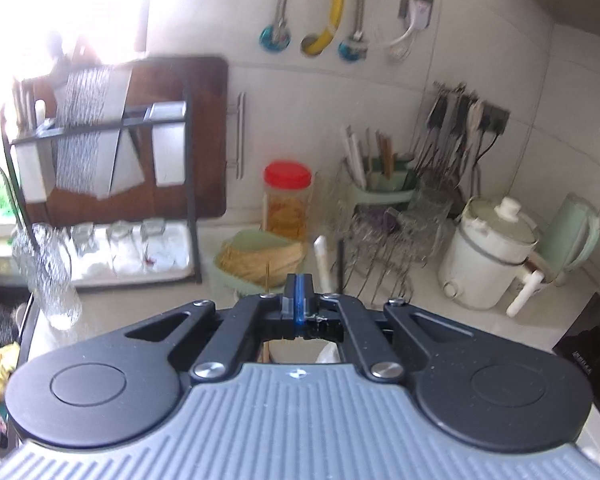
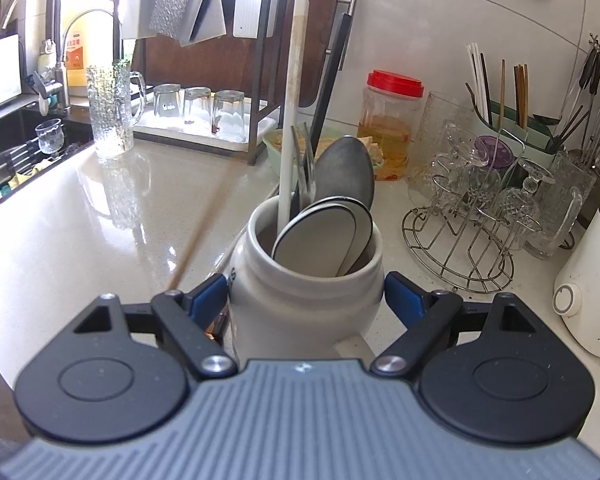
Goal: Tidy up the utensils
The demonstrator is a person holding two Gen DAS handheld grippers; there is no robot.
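My right gripper [image 2: 307,296] is shut on a white ceramic utensil jar [image 2: 304,292], one pad on each side of its belly. The jar holds a white spoon [image 2: 324,240], a dark grey spoon [image 2: 346,170], a white chopstick [image 2: 294,100], a black chopstick [image 2: 332,80] and a metal fork [image 2: 305,160]. A blurred wooden chopstick [image 2: 198,236] slants down at the jar's left. My left gripper [image 1: 299,300] is shut on that thin wooden chopstick [image 1: 267,276], held above the jar. The white [image 1: 324,258] and black [image 1: 340,264] chopstick tips rise just beyond its fingers.
A wire glass rack [image 2: 476,208] and a red-lidded jar [image 2: 392,120] stand to the right. A green chopstick holder [image 2: 512,128] is behind them. A glass pitcher [image 2: 110,112], a tray with upturned glasses [image 2: 204,114] and the sink [image 2: 16,148] lie left. A white cooker [image 2: 592,292] is far right.
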